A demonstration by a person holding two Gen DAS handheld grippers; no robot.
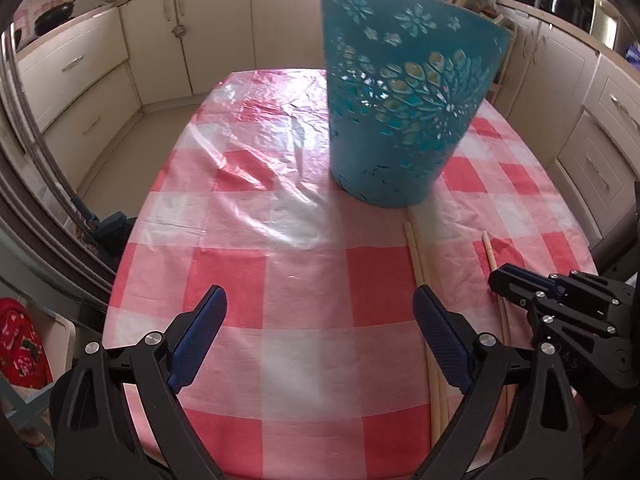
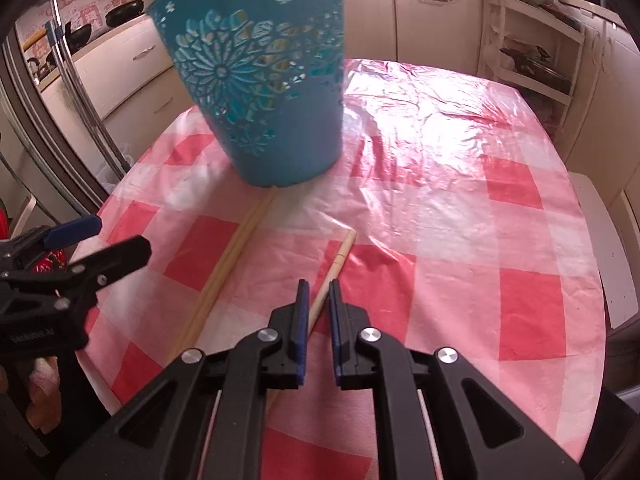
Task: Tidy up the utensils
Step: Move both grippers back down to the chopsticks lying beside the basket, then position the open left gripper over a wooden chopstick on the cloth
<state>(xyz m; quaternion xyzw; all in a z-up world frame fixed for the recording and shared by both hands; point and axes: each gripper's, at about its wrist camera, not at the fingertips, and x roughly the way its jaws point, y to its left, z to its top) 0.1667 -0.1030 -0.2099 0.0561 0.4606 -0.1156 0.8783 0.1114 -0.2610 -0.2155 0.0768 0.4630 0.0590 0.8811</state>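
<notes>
A teal cut-out basket (image 1: pixel 400 100) (image 2: pixel 264 80) stands upright on the red-and-white checked table. A pair of wooden chopsticks (image 1: pixel 420 264) (image 2: pixel 236 248) lies side by side, one end near the basket's base. A single chopstick (image 1: pixel 490 250) (image 2: pixel 340 256) lies to their right. My right gripper (image 2: pixel 319 286) (image 1: pixel 504 276) is low over the single chopstick, its jaws nearly closed around the stick; whether the pads touch it is unclear. My left gripper (image 1: pixel 320 300) (image 2: pixel 116 236) is open and empty above the table, left of the pair.
The checked cloth (image 1: pixel 280 240) carries a wrinkled clear plastic cover. Cream kitchen cabinets (image 1: pixel 192 32) surround the table. A white rack (image 2: pixel 532 52) stands at the back right. Pans (image 2: pixel 124 10) sit on the far left counter.
</notes>
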